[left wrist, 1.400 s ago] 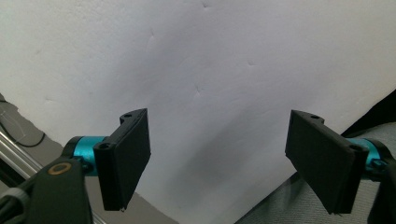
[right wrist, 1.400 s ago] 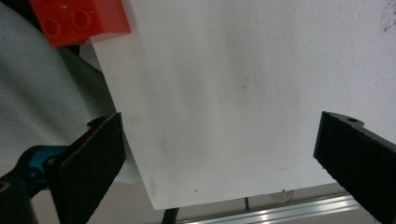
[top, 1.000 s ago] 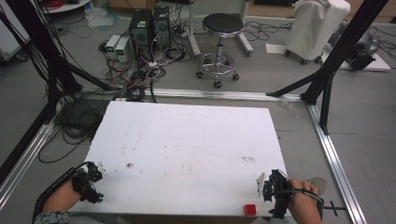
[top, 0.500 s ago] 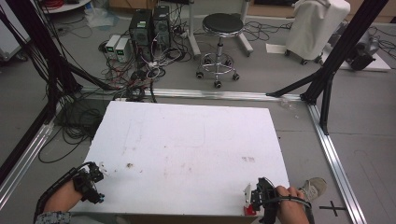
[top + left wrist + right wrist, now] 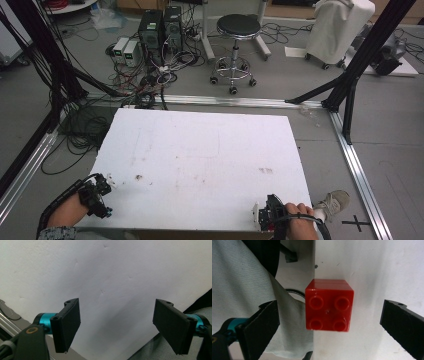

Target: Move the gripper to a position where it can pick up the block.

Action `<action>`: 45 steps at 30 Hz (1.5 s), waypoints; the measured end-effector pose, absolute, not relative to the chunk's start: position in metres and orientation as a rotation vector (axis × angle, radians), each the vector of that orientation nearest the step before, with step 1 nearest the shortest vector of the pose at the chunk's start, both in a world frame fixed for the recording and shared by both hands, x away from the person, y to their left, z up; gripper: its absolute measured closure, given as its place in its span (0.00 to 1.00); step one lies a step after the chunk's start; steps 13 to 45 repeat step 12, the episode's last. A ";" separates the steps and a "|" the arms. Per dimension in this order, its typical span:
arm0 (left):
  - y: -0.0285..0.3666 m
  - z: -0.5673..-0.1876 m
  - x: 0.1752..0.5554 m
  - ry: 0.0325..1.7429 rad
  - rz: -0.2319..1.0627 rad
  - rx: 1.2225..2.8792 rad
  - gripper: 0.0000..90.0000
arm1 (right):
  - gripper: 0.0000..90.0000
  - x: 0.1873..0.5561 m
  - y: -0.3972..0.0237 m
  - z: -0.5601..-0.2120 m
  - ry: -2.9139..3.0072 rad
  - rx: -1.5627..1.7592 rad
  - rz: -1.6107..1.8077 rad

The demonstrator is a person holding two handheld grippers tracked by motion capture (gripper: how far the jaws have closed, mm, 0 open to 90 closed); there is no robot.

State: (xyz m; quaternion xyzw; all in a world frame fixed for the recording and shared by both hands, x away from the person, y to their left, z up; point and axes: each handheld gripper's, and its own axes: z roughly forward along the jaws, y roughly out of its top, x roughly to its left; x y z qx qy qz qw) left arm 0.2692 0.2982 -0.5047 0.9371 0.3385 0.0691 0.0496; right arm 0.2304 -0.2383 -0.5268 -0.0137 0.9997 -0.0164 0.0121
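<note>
A red four-stud brick (image 5: pixel 329 305) sits at the very front edge of the white table (image 5: pixel 374 270). My right gripper (image 5: pixel 330 315) is open, with one jaw on each side of the brick and a clear gap to both. In the high view the right gripper (image 5: pixel 265 217) hangs over the table's front right edge and covers the brick. My left gripper (image 5: pixel 97 195) rests at the front left corner of the table (image 5: pixel 200 150). The left gripper (image 5: pixel 117 322) is open above bare white table (image 5: pixel 112 270), with nothing between its jaws.
Pale grey cloth (image 5: pixel 242 290) hangs just past the table edge beside the brick. Beyond the table are a black stool (image 5: pixel 235 30), computer towers (image 5: pixel 160 27) and tangled cables (image 5: pixel 150 80). Aluminium rails (image 5: pixel 360 170) and black frame posts (image 5: pixel 360 60) flank it. A shoe (image 5: pixel 332 202) is on the floor at right.
My right gripper has moved left along the front edge, from beside the red brick to over it. The left gripper has stayed put.
</note>
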 end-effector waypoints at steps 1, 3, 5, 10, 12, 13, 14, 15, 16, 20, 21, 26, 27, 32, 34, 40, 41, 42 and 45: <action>0.298 -0.505 0.269 1.032 0.209 2.854 0.25 | 0.02 0.230 -0.238 -0.527 3.117 -0.043 -0.051; 0.298 -0.505 0.269 1.032 0.211 2.855 0.25 | 0.02 0.230 -0.237 -0.529 3.122 -0.046 -0.061; 0.298 -0.505 0.269 1.031 0.209 2.855 0.25 | 0.02 0.230 -0.236 -0.530 3.119 -0.041 -0.068; 0.298 -0.505 0.269 1.029 0.207 2.853 0.25 | 0.02 0.230 -0.236 -0.529 3.112 -0.023 -0.061; 0.298 -0.505 0.270 1.028 0.206 2.852 0.25 | 0.02 0.230 -0.237 -0.529 3.105 -0.034 -0.060; 0.298 -0.505 0.270 1.028 0.206 2.852 0.25 | 0.02 0.230 -0.237 -0.529 3.105 -0.034 -0.060; 0.298 -0.505 0.270 1.028 0.206 2.852 0.25 | 0.02 0.230 -0.237 -0.529 3.105 -0.034 -0.060; 0.298 -0.505 0.270 1.028 0.206 2.852 0.25 | 0.02 0.230 -0.237 -0.529 3.105 -0.034 -0.060; 0.298 -0.505 0.270 1.028 0.206 2.852 0.25 | 0.02 0.230 -0.237 -0.529 3.105 -0.034 -0.060; 0.298 -0.505 0.270 1.028 0.206 2.852 0.25 | 0.02 0.230 -0.237 -0.529 3.105 -0.034 -0.060; 0.298 -0.505 0.270 1.028 0.206 2.852 0.25 | 0.02 0.230 -0.237 -0.529 3.105 -0.034 -0.060; 0.298 -0.505 0.270 1.028 0.206 2.852 0.25 | 0.02 0.230 -0.237 -0.529 3.105 -0.034 -0.060; 0.298 -0.505 0.270 1.028 0.206 2.852 0.25 | 0.02 0.230 -0.237 -0.529 3.105 -0.034 -0.060; 0.298 -0.505 0.270 1.028 0.206 2.852 0.25 | 0.02 0.230 -0.237 -0.529 3.105 -0.034 -0.060; 0.298 -0.505 0.270 1.028 0.206 2.852 0.25 | 0.02 0.230 -0.237 -0.529 3.105 -0.034 -0.060; 0.298 -0.505 0.270 1.028 0.206 2.852 0.25 | 0.02 0.230 -0.237 -0.529 3.105 -0.034 -0.060; 0.298 -0.505 0.270 1.028 0.206 2.852 0.25 | 0.02 0.230 -0.237 -0.529 3.105 -0.034 -0.060; 0.298 -0.505 0.270 1.028 0.206 2.852 0.25 | 0.02 0.230 -0.237 -0.529 3.105 -0.034 -0.060; 0.298 -0.505 0.270 1.028 0.206 2.852 0.25 | 0.02 0.230 -0.237 -0.529 3.105 -0.034 -0.060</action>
